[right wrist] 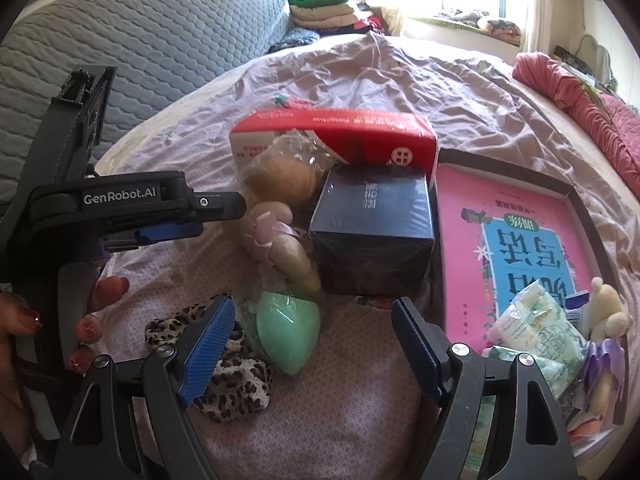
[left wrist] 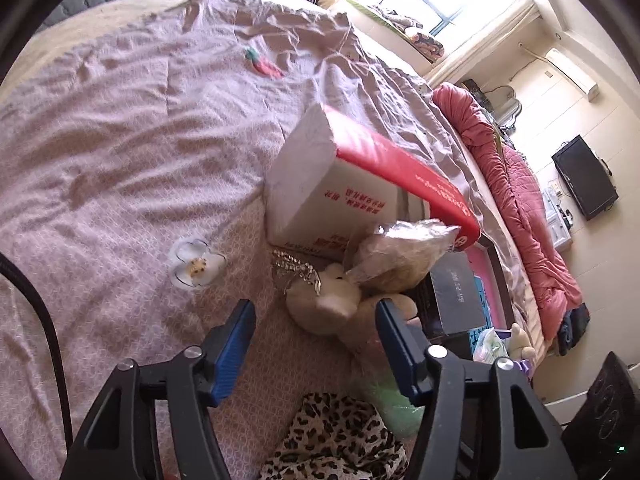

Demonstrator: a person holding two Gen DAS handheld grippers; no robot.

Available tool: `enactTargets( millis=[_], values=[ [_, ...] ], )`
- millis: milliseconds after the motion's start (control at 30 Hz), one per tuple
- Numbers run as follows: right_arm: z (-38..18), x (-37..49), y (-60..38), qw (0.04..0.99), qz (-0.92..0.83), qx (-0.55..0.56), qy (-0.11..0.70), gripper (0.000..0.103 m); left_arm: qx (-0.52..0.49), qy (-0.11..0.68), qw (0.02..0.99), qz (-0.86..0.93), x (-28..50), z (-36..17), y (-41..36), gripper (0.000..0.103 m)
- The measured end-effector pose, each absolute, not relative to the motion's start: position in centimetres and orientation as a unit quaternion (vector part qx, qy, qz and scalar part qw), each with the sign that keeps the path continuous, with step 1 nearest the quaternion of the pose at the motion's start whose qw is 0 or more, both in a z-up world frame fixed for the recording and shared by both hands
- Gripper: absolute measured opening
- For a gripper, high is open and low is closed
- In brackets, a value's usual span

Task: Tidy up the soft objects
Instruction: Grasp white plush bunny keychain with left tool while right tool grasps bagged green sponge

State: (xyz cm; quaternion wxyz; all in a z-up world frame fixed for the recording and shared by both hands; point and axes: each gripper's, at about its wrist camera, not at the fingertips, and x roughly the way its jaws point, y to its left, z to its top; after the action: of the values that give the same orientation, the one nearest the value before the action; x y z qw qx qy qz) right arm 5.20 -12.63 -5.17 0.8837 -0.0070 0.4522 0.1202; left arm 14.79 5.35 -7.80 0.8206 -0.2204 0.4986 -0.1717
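**Both grippers over the soft pile on the bed**

Left gripper [left wrist: 316, 332] jaws apart, nothing between the pads, poised above cream plush toy [left wrist: 328, 300]. Right gripper [right wrist: 316, 340] wide apart, empty, beside green egg-shaped sponge [right wrist: 289, 330] and leopard-print scrunchie [right wrist: 236, 384]. All lie on pink bedsheet [left wrist: 120, 152], near tissue pack [left wrist: 340, 184]

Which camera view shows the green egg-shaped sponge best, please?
The right wrist view: the green egg-shaped sponge lies whole and sharp beside the leopard-print cloth. In the left wrist view, only a blurred green patch shows behind that gripper's finger.
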Motion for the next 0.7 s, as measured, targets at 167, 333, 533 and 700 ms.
enactTargets(
  millis=[167,333,533,700],
  values=[
    [-6.2,6.1,-12.3,0.874,0.119,0.006,0.471,0.082,-0.235,0.502,0.813,-0.181,15.3,-8.4,5.3,0.058],
    [-7.1,6.8,-11.6,0.867,0.123,0.004,0.482,0.082,-0.242,0.508,0.805,-0.189,15.7,-8.9,5.2,0.054],
    [-8.2,7.2,-11.7,0.861,0.124,0.007,0.494,0.080,-0.260,0.513,0.792,-0.206,16.2,-9.5,5.2,0.046],
    [-8.1,7.3,-12.2,0.863,0.122,0.013,0.490,0.072,-0.265,0.511,0.790,-0.210,16.3,-9.7,5.4,0.039]
  ],
)
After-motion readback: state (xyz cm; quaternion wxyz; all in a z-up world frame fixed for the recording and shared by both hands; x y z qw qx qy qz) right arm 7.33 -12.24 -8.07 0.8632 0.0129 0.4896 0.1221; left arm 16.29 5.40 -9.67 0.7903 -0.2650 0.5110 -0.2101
